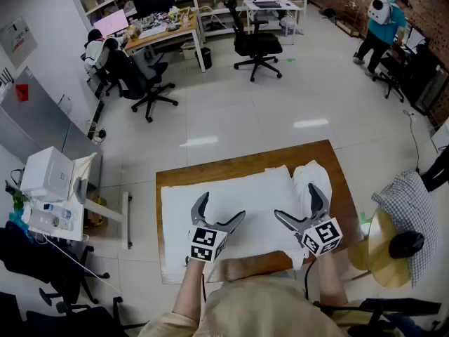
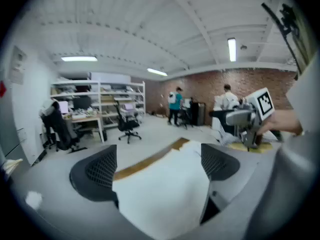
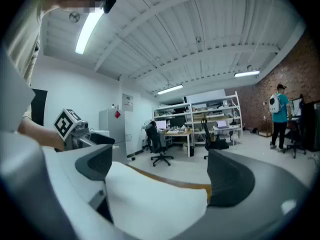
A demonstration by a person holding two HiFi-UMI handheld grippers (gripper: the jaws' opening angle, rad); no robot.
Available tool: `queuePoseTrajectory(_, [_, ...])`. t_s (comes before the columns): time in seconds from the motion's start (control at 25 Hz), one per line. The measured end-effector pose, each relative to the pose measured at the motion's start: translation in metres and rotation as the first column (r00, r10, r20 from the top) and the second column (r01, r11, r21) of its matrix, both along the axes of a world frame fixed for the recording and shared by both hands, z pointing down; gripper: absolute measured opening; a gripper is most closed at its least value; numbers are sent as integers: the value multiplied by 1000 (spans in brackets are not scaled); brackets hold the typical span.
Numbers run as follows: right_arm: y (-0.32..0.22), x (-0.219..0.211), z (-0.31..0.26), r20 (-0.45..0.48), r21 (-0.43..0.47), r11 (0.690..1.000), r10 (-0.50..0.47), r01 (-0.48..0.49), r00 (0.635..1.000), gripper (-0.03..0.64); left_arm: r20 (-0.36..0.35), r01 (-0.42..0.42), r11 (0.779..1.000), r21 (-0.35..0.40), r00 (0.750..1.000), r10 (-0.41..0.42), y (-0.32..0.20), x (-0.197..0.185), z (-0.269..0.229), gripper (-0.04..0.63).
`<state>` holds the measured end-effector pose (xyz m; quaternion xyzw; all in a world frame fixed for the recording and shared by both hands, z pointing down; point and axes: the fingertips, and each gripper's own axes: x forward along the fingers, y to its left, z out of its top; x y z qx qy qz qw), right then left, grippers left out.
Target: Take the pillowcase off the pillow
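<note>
Lying flat on the table [image 1: 245, 166], the white pillow [image 1: 238, 195] adjoins crumpled pillowcase [image 1: 313, 174].

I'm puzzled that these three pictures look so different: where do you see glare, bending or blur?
Head view: fairly sharp, with bright patches of glare on the glossy floor. Left gripper view: a round fisheye picture with black corners, the ceiling bowed into a curve, and the pillow soft and smeared. Right gripper view: the same bending, the lamp blown out to plain white, and the pillow's near edge blurred.

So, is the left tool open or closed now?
Open. The left tool shows its jaws wide apart in the left gripper view; the white pillow lies beyond them, ungripped.
</note>
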<state>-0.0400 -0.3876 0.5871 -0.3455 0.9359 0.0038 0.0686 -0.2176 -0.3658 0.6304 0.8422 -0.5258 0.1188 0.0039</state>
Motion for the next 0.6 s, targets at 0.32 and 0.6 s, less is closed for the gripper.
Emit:
queuePoseTrajectory(0.32, [34,-15,-48,132,164,986,2,-24,991,426,-210,420,858,296,905,-370,67,-82,-80,518])
queuePoseTrajectory(0.6, [30,-20,-55,110,180,973,125,-143,986,402,-218,482,818,313,875,-432,92,-107,-78,515])
